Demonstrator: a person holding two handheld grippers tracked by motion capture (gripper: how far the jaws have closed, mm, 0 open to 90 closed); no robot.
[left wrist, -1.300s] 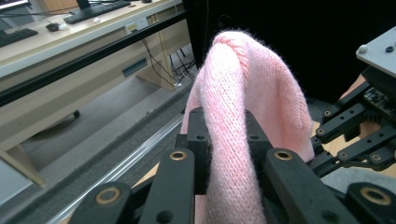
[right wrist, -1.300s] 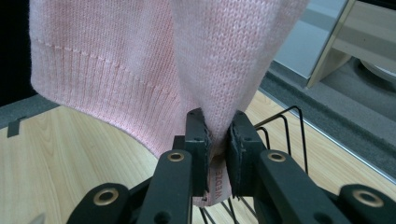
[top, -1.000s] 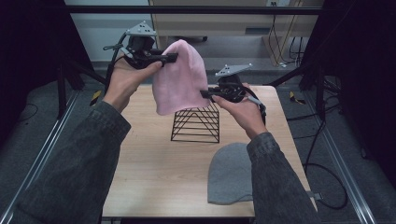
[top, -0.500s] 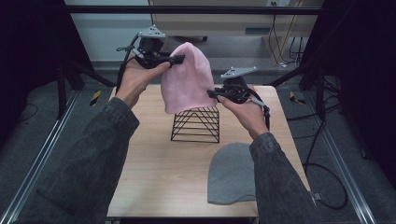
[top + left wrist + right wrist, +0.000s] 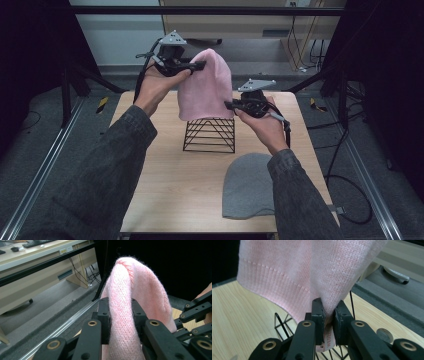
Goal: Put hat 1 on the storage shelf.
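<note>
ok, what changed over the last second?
Little. The left gripper, shut on the top of the pink hat, lifted slightly and drifted right, carrying the hat a bit higher above the wire rack. The right gripper rose a little too, jaws clamped on the hat's lower edge as before. Nothing was taken or released. The rack, the grey hat and the table stayed put.

- Left gripper [image 5: 197, 65]: held raised at the far left of the table; jaws pointed toward the right, closed on pink knit fabric [image 5: 207, 85]; a thick fold is pinched between its jaws in the left gripper view
- Left hand [image 5: 157, 87]: wrapped round the gripper from below; forearm sleeved in dark grey
- Right gripper [image 5: 231, 105]: held lower, jaws pointed left, clamped on the fabric's lower edge
- Right hand [image 5: 265, 127]: gripped beneath; forearm angled in from bottom right
</note>
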